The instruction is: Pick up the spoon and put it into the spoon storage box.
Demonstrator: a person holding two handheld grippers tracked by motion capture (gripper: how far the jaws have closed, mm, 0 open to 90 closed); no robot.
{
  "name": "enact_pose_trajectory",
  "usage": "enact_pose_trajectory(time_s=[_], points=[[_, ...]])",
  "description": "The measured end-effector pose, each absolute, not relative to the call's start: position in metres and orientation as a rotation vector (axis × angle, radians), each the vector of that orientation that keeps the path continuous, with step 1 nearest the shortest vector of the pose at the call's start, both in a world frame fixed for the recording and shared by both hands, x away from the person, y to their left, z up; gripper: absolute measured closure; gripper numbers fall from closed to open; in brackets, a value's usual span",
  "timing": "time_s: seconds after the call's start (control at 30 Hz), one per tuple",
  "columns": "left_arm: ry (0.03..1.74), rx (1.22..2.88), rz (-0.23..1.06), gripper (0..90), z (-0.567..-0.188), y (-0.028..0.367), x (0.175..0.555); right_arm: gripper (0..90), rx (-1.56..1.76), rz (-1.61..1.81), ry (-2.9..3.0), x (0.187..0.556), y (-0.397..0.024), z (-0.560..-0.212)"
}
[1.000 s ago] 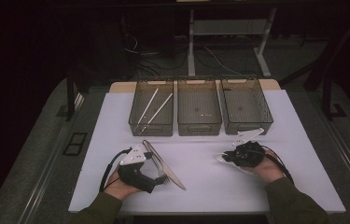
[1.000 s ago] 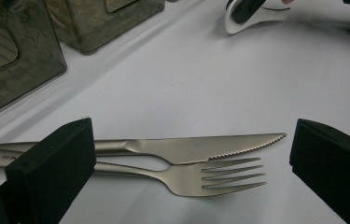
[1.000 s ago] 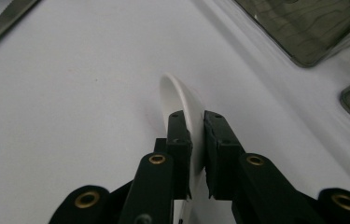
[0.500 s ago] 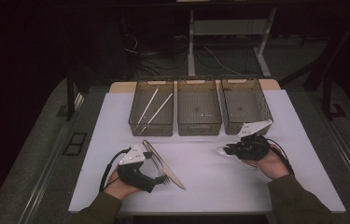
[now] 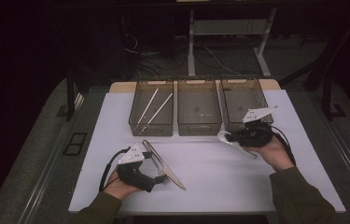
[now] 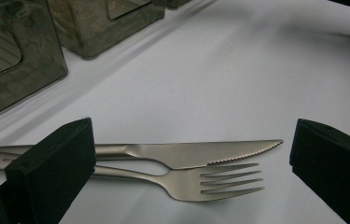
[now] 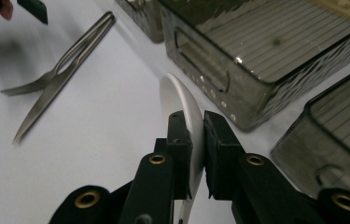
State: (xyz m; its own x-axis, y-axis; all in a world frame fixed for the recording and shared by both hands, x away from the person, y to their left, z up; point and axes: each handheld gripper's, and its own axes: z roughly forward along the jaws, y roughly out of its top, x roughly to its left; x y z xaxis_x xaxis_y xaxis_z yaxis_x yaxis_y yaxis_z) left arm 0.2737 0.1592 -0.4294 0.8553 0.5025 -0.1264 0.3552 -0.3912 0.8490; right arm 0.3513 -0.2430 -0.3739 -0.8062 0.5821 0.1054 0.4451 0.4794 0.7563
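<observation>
Dark floor, cables and desk legs lie behind a white table top (image 5: 210, 172), at whose far side three smoke-tinted, ribbed plastic bins stand in a row. Two pale sticks, probably chopsticks though too small to tell for certain, lie in the left bin (image 5: 151, 108); the middle bin (image 5: 199, 107) looks empty. The right gripper (image 7: 194, 140) is closed narrowly on the handle of a white plastic spoon (image 7: 182, 105), whose bowl juts beyond the jaw tips toward the near wall of a bin; seen from above, this gripper (image 5: 238, 136) is held just in front of the right bin (image 5: 245, 100). The left gripper (image 6: 186, 154) is spread wide and holds nothing, with a serrated steel table knife (image 6: 186, 154) and a steel fork (image 6: 219, 184) lying crossed on the table between its jaws. Risk is judged to lie in the thin edgewise grip: the spoon could be pivoted or slipped if its bowl were knocked against the bin rim. Should the left jaws be closed here, both knife and fork could be caught together.
</observation>
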Motion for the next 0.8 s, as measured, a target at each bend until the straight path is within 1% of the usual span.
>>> enact_pose_trajectory(time_s=[0.3, 0.6, 0.8], points=[[0.627, 2.012, 0.186, 0.0, -0.429, 0.159, 0.274, 81.3, 0.877, 1.29, 2.521, 0.372, -0.238, -0.354], [0.629, 2.007, 0.189, 0.0, -0.429, 0.159, 0.274, 81.3, 0.859, 1.285, 2.497, 0.401, -0.225, -0.331], [0.628, 2.009, 0.189, 0.0, -0.429, 0.158, 0.274, 81.3, 0.836, 1.291, 2.493, 0.426, -0.208, -0.328]])
